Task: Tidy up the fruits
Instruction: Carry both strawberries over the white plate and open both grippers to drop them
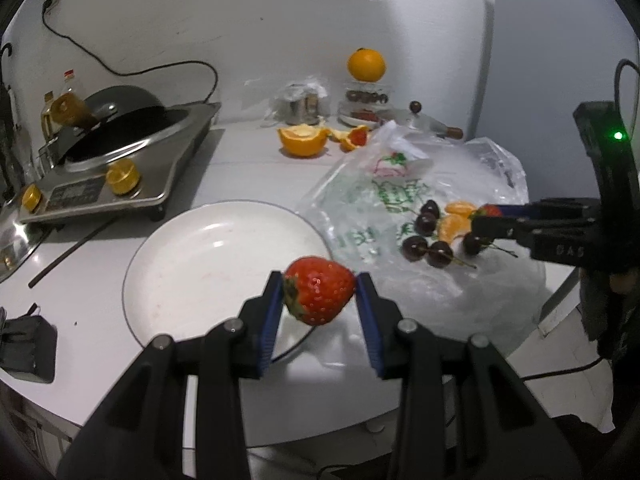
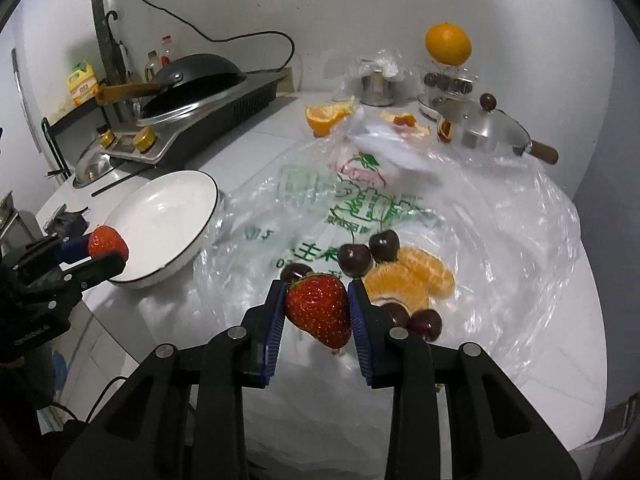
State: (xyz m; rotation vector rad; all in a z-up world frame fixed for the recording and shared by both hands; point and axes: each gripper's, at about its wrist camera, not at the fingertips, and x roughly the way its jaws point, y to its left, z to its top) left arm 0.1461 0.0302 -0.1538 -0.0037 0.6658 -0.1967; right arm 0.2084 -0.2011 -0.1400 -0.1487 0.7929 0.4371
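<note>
Very little of the sorting looked done: the white plate (image 1: 168, 264) lay bare, with no fruit on it in either view. The left gripper (image 1: 320, 292) was clenched on a strawberry (image 1: 320, 295), blue pads pressed to its sides, leafy end turned toward the left pad, and it hung over the near rim of the plate, which spread ahead of and to the left of the claw. That berry seemed about to go down first. The right gripper (image 2: 317, 312) was likewise grasping a second strawberry (image 2: 318, 311), tip pointing down and clear of the clear plastic bag (image 2: 500, 232) beneath it; its plate lay well off to the claw's left. Just beyond and to the right of that claw, the rest waited on the bag: dark cherries (image 2: 354, 259) clustered close to the fingers and peeled tangerine segments (image 2: 408, 280) touching one another beside them. Far ahead of both claws a whole orange (image 2: 448, 45) sat atop a jar stand, and a cut orange half (image 1: 302, 141) lay near the wall; whether those belonged to the job I could not tell. So, by my reckoning, both berries were in transit, nothing placed, and the cherries and segments all remained.
</note>
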